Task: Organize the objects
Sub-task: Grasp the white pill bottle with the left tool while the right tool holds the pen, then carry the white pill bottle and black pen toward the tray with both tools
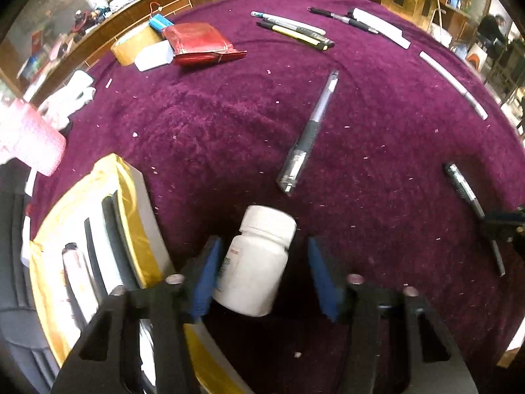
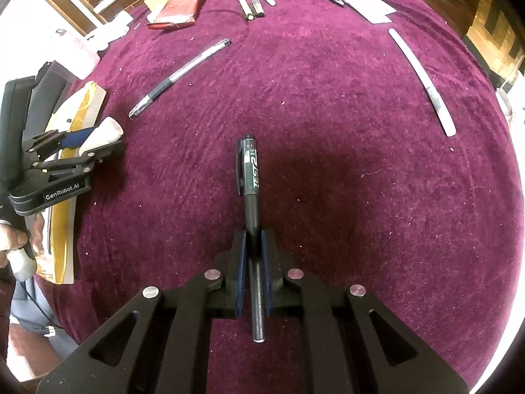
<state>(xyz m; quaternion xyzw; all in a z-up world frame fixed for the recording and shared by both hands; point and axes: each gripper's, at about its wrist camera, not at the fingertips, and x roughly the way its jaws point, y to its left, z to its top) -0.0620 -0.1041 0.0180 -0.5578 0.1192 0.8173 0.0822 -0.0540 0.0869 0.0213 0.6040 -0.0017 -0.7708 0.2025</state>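
At the near left stands an open box (image 1: 141,203) with a yellow lining. A pale tube (image 1: 75,262) lies in it, and beside the tube there are some long dark, slim things that I cannot identify. Part of the box is hidden behind the left gripper (image 1: 262,239).

A small white bottle (image 1: 259,259) with a ribbed white cap lies between this gripper's blue pads, just right of the box, with its cap toward the far side. The left pad is against the bottle's side, but a dark gap shows at the right pad, so the jaws are not tight on it. I cannot tell whether the bottle rests on the purple cloth (image 1: 229,124) or is lifted. In the right wrist view a hand (image 2: 13,239) grips the handle of the left gripper at the left edge. This gripper reaches in over the box rim, and the bottle's cap sticks out past the fingers.

The right gripper (image 2: 253,233) points steeply down at the cloth. Its narrow jaws are clamped on a black pen (image 2: 251,177) with white print. The capped end of the pen points far and the plain end comes back toward the camera.

Loose things lie on the cloth — a clear pen (image 1: 308,134) with a dark grip in the middle and a long white strip (image 1: 452,85) at the right. At the far side there is a group of pens (image 1: 295,31), and at the far left a red pouch (image 1: 203,44) lies beside a roll of tape (image 1: 134,44).
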